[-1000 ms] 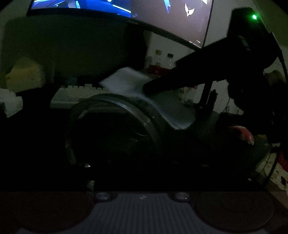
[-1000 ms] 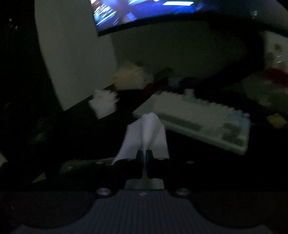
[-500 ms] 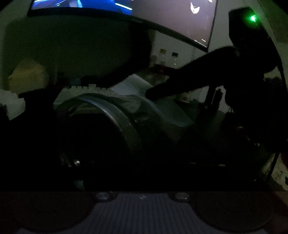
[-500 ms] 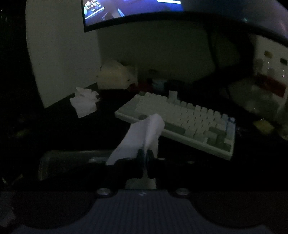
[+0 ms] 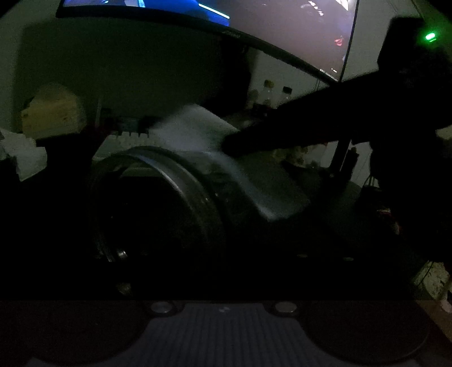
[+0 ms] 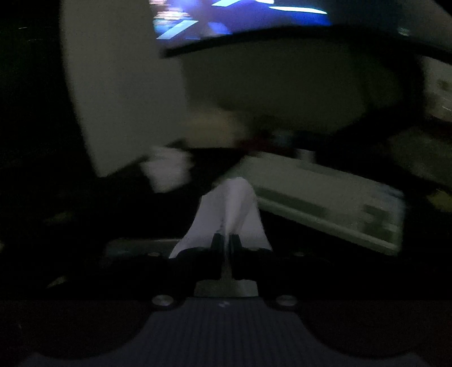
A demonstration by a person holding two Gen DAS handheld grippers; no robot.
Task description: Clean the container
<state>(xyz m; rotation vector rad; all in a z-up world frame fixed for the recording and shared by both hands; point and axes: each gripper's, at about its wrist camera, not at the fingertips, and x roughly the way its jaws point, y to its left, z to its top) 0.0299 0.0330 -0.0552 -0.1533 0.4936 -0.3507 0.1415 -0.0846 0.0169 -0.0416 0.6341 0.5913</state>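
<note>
Dark desk: one container [image 5: 175, 197], one tissue [image 6: 228, 214] pinched by right gripper [image 6: 226, 242].

Dim room: a glowing curved monitor [image 5: 254, 25] before a pale wall [image 6: 118, 93].

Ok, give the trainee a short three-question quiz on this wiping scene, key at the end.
1. True or false: the right claw is shut on the white tissue.
2. In the left wrist view, the tissue lies against which part of the container? A) its upper outside wall B) the dark inside C) no part at all
3. Fill in: behind the tissue, on the desk, lies a pale ____.

Key: 1 true; 2 A; 3 keyboard.
</note>
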